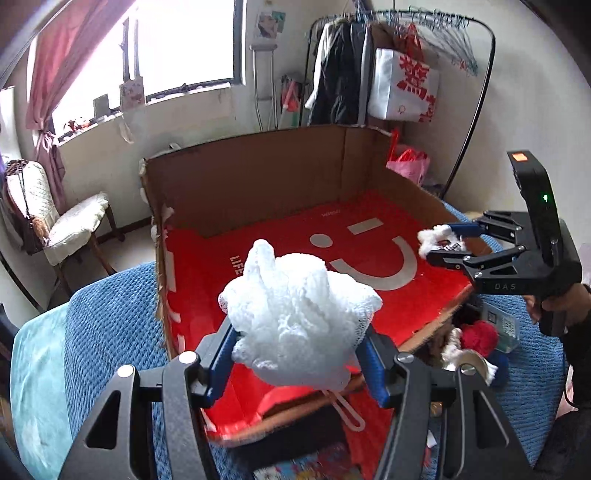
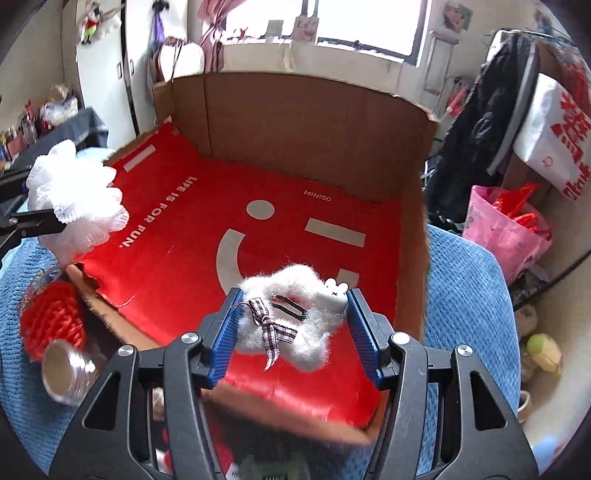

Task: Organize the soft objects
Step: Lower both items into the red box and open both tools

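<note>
Bedroom clutter behind, each hand-held gripper, left (image 1: 299, 354) and right (image 2: 291, 325), clamps a soft item, white mesh pouf (image 1: 299, 314) and fluffy hair clip (image 2: 291, 317), over the cardboard box (image 1: 258, 177), likely awaiting lowering and release.

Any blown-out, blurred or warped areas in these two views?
Left wrist: window blown out white, bottom edge smeared, room lines bowed by fisheye; white mesh puff sharp. Right wrist: window also overexposed, box's near edge and clutter below blurred; fluffy toy sharp.

Beyond my jaws I saw a clothes rack (image 1: 436, 22) of hangers, a cushioned chair (image 1: 55, 221), a pink curtain (image 1: 55, 66), and a pink bag (image 2: 506, 232).
</note>
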`<state>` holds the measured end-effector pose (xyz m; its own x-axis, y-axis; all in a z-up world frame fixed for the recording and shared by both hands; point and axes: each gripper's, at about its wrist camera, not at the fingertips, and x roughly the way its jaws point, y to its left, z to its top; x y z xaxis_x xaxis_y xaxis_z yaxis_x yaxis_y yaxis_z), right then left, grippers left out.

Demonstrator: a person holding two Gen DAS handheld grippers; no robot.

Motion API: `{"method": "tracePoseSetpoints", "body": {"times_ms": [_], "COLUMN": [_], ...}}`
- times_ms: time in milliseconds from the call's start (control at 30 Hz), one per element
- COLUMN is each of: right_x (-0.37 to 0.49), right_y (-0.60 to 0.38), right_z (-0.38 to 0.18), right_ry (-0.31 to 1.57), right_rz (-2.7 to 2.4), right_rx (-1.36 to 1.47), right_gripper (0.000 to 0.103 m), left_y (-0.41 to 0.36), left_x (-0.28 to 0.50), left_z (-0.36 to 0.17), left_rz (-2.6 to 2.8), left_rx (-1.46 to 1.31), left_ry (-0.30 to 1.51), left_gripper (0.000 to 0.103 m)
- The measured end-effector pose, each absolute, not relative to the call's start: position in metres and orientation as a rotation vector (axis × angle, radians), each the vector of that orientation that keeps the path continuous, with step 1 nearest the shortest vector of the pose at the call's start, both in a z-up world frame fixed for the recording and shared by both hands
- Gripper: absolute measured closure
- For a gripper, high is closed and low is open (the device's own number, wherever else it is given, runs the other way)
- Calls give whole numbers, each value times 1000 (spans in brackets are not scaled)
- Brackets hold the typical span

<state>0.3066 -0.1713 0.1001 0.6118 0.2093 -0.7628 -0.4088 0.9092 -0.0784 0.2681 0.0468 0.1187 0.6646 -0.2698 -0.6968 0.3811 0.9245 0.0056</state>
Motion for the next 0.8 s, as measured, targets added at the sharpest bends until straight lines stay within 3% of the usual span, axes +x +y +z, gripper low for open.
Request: {"method": "tracePoseSetpoints", "body": {"times_ms": [500,800], "right_x": [422,462], "right_y": [-144,-140], "right_z": [95,72], "right_ry": [1037,1102], "right_rz": [308,245], "right_rx": [-276,-253], "right_gripper": [48,48], "left_y": [22,19], "left_x": [390,429], "left_z": [94,83], "left_rz": [-308,-242], "left_rx": [258,273], "left_ry": [971,987], "left_gripper": [41,41]}}
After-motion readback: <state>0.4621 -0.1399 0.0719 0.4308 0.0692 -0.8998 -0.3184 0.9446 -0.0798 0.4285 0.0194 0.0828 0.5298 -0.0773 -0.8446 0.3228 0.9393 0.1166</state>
